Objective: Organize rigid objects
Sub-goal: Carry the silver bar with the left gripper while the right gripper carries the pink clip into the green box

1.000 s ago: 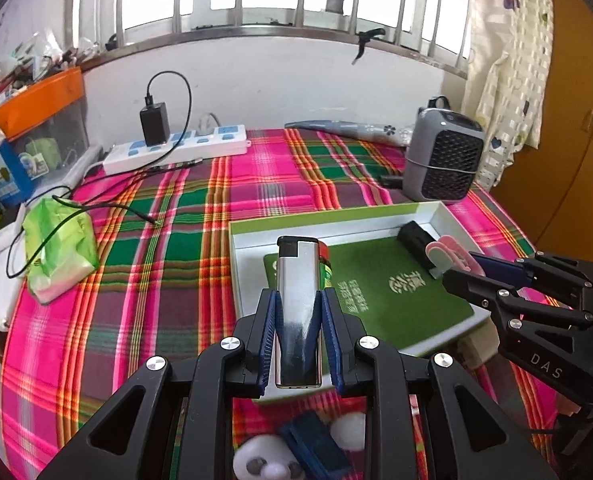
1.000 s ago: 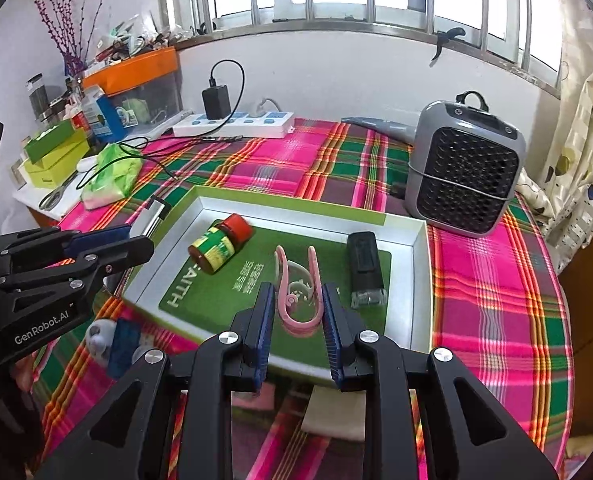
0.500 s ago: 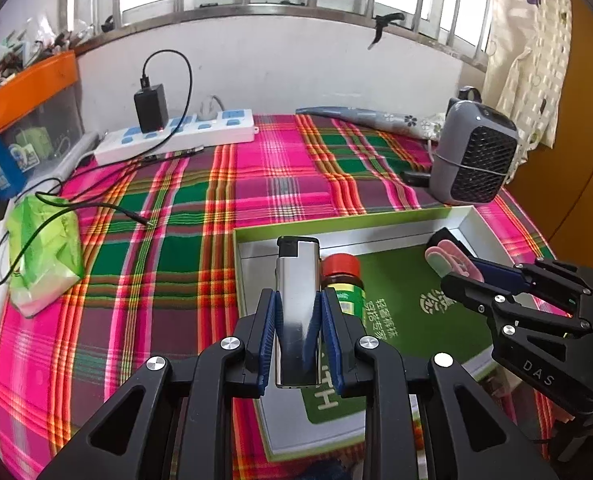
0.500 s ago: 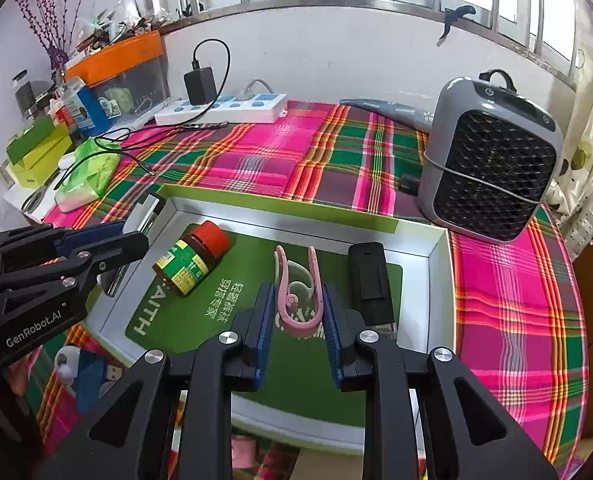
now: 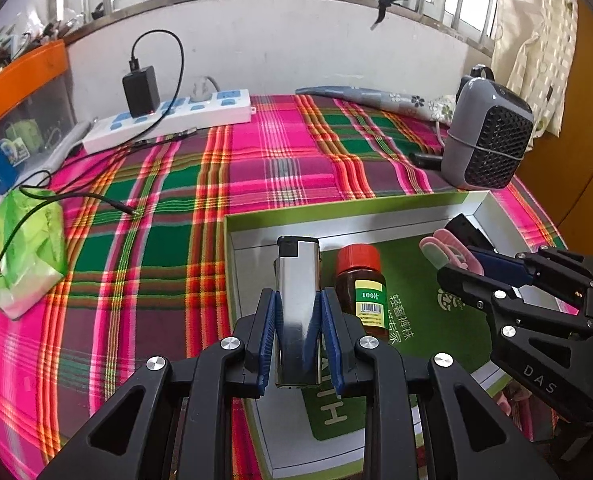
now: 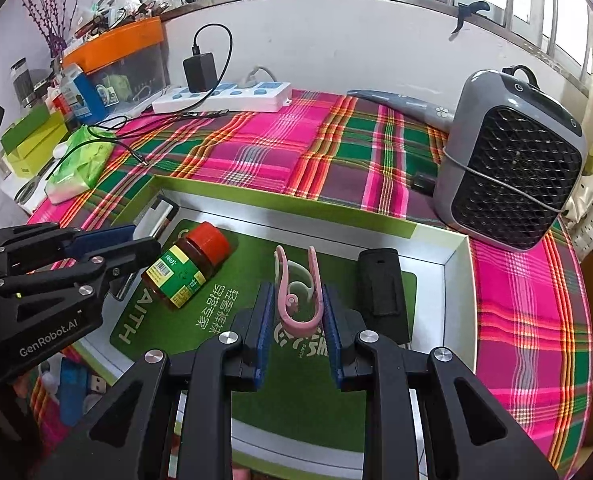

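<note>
Your left claw (image 5: 298,330) is clamped on a silver lighter (image 5: 297,280) over the left end of the tray (image 6: 280,206), while your right claw (image 6: 298,322) pinches a pink clip (image 6: 298,292) above the tray's green middle.

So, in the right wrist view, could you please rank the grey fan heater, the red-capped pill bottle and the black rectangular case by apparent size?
1. grey fan heater, clearly largest
2. red-capped pill bottle and black rectangular case: look alike in size, so unranked.
</note>
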Available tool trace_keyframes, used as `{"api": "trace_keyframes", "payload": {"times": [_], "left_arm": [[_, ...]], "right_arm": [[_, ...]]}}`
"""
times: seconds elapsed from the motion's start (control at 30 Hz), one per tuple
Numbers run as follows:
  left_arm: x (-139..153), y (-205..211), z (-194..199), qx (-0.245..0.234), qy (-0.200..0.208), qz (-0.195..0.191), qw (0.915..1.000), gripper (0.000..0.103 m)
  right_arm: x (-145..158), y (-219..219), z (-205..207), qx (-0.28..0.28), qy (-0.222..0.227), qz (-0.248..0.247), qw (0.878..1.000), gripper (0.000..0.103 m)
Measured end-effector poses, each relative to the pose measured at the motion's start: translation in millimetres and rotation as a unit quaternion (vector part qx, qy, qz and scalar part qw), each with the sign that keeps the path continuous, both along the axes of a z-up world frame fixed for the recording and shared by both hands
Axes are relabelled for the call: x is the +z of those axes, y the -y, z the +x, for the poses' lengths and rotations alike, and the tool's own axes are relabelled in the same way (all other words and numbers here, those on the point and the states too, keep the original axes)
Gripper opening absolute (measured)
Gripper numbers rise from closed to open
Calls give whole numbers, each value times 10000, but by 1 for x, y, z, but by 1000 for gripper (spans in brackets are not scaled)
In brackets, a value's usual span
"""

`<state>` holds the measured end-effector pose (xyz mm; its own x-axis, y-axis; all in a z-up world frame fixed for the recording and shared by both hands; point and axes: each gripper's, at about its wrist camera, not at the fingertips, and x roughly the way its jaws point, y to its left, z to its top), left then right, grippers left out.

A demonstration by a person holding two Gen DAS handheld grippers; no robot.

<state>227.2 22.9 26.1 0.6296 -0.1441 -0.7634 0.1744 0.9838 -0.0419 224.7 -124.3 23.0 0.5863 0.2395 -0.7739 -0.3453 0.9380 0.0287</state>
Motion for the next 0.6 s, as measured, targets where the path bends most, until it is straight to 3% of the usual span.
{"api": "trace_keyframes", "payload": {"times": [0.6], "left_arm": [[-3,3,3,-14,-15,49,10000,22]], "right_arm": [[-10,-3,6,35,-103,-17,9999,25]]}}
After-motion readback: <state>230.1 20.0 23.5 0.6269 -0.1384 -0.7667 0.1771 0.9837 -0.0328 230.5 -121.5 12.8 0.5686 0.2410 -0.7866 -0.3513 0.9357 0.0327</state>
